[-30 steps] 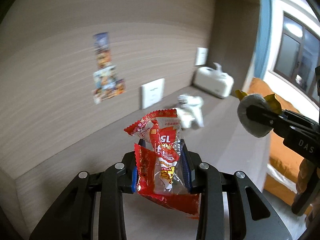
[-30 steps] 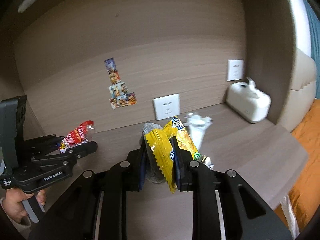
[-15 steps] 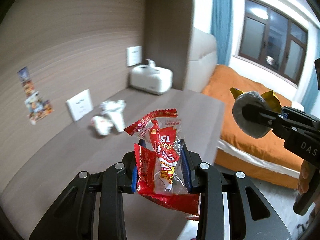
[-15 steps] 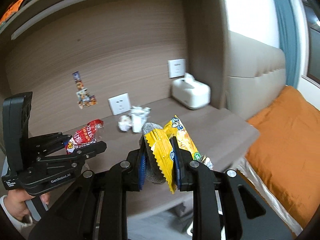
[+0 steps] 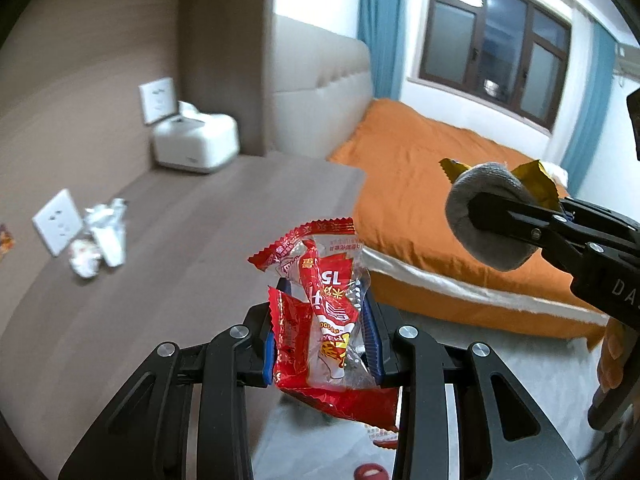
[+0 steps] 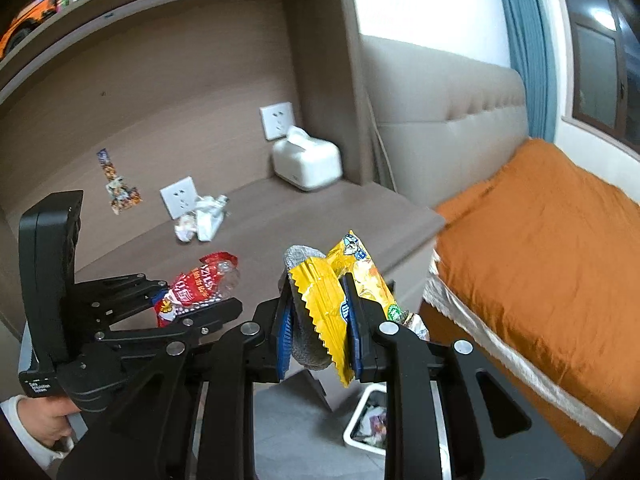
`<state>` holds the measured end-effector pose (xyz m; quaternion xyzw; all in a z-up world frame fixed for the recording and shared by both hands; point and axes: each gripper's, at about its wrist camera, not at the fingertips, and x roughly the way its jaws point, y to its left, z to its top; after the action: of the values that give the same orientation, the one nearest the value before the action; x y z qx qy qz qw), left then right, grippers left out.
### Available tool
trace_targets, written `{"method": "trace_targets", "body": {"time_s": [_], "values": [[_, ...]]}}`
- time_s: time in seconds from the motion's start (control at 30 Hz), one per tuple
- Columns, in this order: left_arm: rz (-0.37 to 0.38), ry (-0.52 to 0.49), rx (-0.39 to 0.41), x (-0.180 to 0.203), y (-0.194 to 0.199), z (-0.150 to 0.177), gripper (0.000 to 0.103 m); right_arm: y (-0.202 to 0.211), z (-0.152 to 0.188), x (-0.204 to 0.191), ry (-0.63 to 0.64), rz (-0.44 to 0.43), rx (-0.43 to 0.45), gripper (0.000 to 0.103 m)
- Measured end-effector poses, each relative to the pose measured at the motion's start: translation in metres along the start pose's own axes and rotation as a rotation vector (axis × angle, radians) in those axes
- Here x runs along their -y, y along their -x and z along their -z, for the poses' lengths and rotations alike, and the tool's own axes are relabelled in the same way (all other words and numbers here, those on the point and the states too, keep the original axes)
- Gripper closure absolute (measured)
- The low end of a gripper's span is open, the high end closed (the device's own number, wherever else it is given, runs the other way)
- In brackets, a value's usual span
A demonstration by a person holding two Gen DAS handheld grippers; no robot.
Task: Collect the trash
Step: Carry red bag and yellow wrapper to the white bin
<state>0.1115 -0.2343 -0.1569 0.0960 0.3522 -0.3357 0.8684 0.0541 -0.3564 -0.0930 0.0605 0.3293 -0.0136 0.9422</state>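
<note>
My left gripper (image 5: 322,328) is shut on a red and clear snack wrapper (image 5: 320,304) and holds it in the air past the desk's front edge. It also shows at the left of the right wrist view (image 6: 192,304). My right gripper (image 6: 318,320) is shut on a yellow snack wrapper (image 6: 340,300) together with a grey sock-like cloth (image 6: 304,344). It also shows at the right of the left wrist view (image 5: 476,216). Crumpled white and silver trash (image 6: 202,220) lies on the desk by the wall socket. A white bin (image 6: 370,420) with trash stands on the floor below the right gripper.
A brown desk (image 6: 312,216) carries a white tissue box (image 6: 306,162) at the back right. A bed with an orange cover (image 6: 540,248) and padded headboard stands right of the desk. Grey floor (image 6: 296,424) lies below. Shelves with books are above the desk.
Both grippers have swung right and pulled back from the desk with their loads. The bed, the floor and the white bin have come into view.
</note>
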Motion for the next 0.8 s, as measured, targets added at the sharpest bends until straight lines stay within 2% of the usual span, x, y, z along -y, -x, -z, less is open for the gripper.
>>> {"method": "trace_targets", "body": {"time_s": [0.43,0.8], "values": [[0.13,-0.079,-0.108,0.062,-0.083,0.028,0.07,-0.035,0.053,0.06,-0.086,0.04,-0.092,0.079],[0.174,-0.109,-0.246,0.082,-0.203,0.084,0.07,-0.111,0.123,0.111,-0.146,0.064,-0.196,0.079]]}}
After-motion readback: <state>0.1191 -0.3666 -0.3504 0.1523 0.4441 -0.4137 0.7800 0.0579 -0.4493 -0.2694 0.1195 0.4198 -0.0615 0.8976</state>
